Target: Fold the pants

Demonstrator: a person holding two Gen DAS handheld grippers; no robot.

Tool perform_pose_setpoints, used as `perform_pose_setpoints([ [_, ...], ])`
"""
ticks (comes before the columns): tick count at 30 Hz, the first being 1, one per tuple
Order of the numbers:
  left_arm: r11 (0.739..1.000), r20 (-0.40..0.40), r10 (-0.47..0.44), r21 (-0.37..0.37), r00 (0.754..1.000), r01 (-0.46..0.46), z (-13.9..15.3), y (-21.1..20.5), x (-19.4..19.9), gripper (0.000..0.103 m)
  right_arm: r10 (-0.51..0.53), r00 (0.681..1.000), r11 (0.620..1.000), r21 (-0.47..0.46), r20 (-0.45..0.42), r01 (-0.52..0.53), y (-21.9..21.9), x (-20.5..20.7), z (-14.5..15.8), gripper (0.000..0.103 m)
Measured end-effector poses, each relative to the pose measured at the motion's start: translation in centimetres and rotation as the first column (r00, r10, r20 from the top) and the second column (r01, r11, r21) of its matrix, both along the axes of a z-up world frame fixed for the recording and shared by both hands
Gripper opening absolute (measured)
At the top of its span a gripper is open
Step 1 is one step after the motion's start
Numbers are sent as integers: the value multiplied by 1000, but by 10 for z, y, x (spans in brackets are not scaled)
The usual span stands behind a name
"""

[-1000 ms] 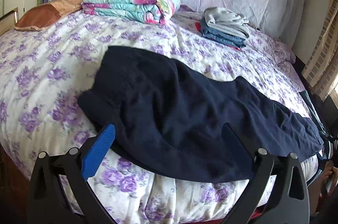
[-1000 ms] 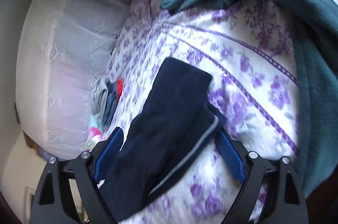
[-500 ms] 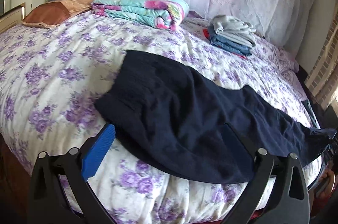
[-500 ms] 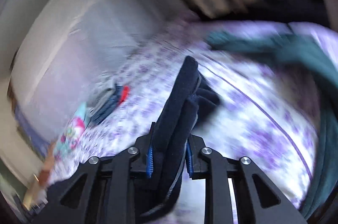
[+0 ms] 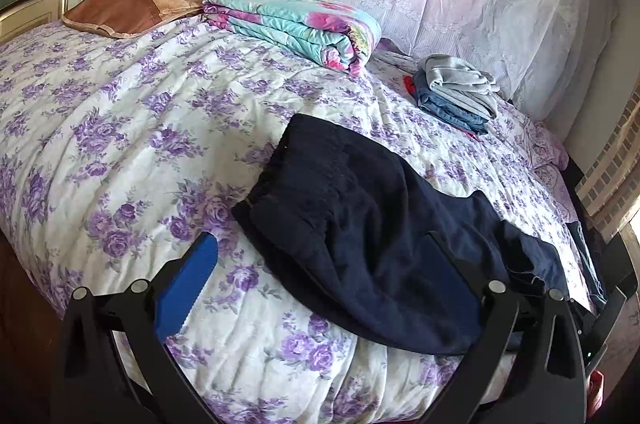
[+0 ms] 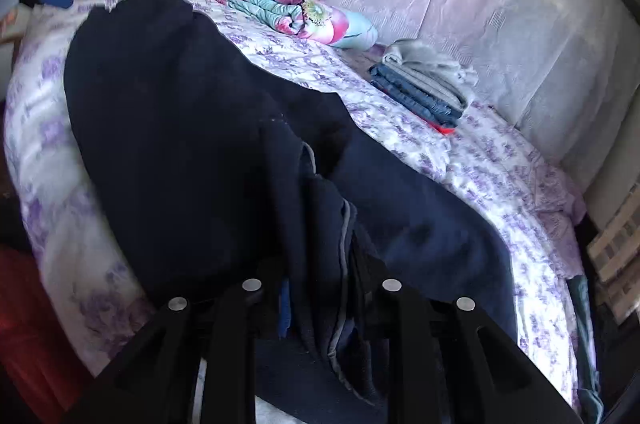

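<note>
- big bed with a white quilt printed in purple flowers (image 5: 132, 127) carries everything, lilac lace headboard cover behind it
- dark navy fleece pants (image 5: 360, 224) lie spread near the front edge of the quilt, waistband end toward the middle, legs trailing off to the right edge
- folded turquoise-and-pink floral blanket (image 5: 296, 23) sits at the back edge, looks parked out of the way
- small stack of folded grey and blue clothes (image 5: 456, 91) near the back right corner, probably the done pile
- right gripper (image 6: 320, 288) is clenched on the bunched leg ends, lifted so they can go over toward the waistband, I'd guess
- left gripper (image 5: 320, 272) hangs released and wide at the front edge, one finger over the navy cloth, holding nothing
</note>
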State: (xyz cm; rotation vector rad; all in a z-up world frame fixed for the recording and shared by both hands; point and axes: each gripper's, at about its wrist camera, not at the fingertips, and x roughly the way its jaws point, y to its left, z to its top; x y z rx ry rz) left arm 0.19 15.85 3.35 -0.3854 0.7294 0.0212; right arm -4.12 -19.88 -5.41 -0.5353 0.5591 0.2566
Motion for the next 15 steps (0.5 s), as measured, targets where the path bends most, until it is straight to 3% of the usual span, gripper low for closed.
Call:
perform_pose_setpoints([
  [3, 1000, -8, -7, -4, 1000, 7, -3, -1, 2, 99, 10, 1000, 1000, 1, -27, -10, -1, 4, 6, 24],
  [6, 1000, -24, -15, -12, 1000, 14, -7, -2, 6, 99, 22, 999, 998, -59, -25, -24, 9, 1, 2, 30],
  [10, 1000, -29, -11, -13, 1000, 11, -8, -3, 6, 99, 37, 998, 999, -15, -54, -38, 10, -4, 6, 37],
  [15, 1000, -48, -6, 7, 999, 6, -11, -3, 10, 99, 169, 979, 971, 190, -114, -146, 0, -21, 40, 69],
])
